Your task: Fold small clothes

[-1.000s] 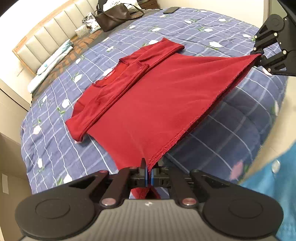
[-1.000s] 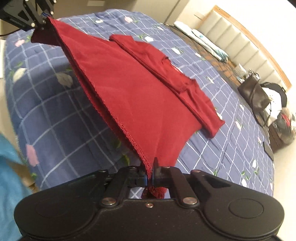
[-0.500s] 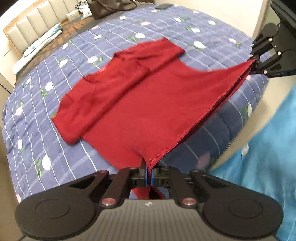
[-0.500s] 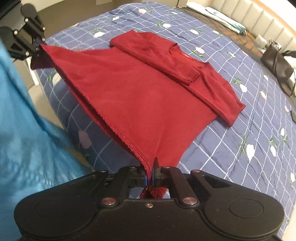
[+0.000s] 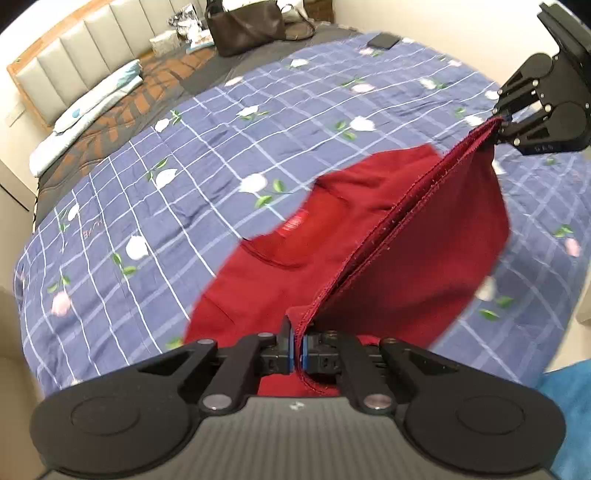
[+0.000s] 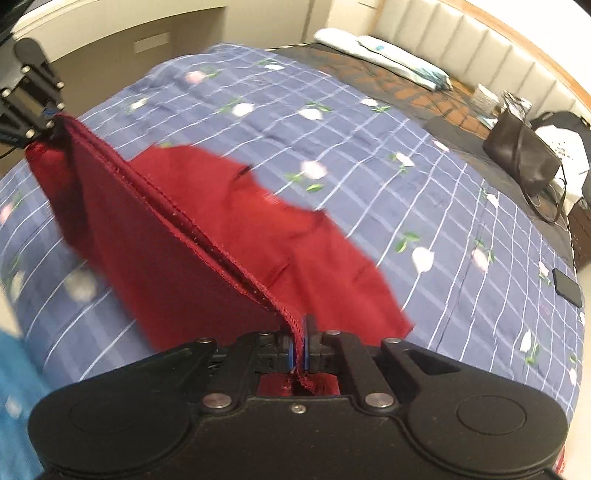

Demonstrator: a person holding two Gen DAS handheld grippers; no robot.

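Both wrist views. The left gripper (image 5: 296, 349) has its jaws clenched on one corner of the hem of a red shirt (image 5: 424, 258); the right gripper (image 6: 300, 347) has its jaws clenched on the other corner. Each gripper also shows in the other's view: the right gripper (image 5: 499, 123) at upper right of the left view, the left gripper (image 6: 50, 117) at upper left of the right view. The hem (image 6: 192, 225) runs taut and raised between the two grippers, both layers together. The lower body of the shirt hangs from this edge, above the bed, while the collar part with its label (image 5: 293, 223) lies flat on the blue checked quilt (image 5: 184, 147). At the far end of the bed stand a padded headboard (image 5: 74, 59), a folded white pillow (image 5: 85, 110) and a dark brown handbag (image 5: 247, 24). A dark phone (image 6: 567, 287) lies near the quilt's edge. Blue cloth (image 5: 569, 387) shows at the frame edge.
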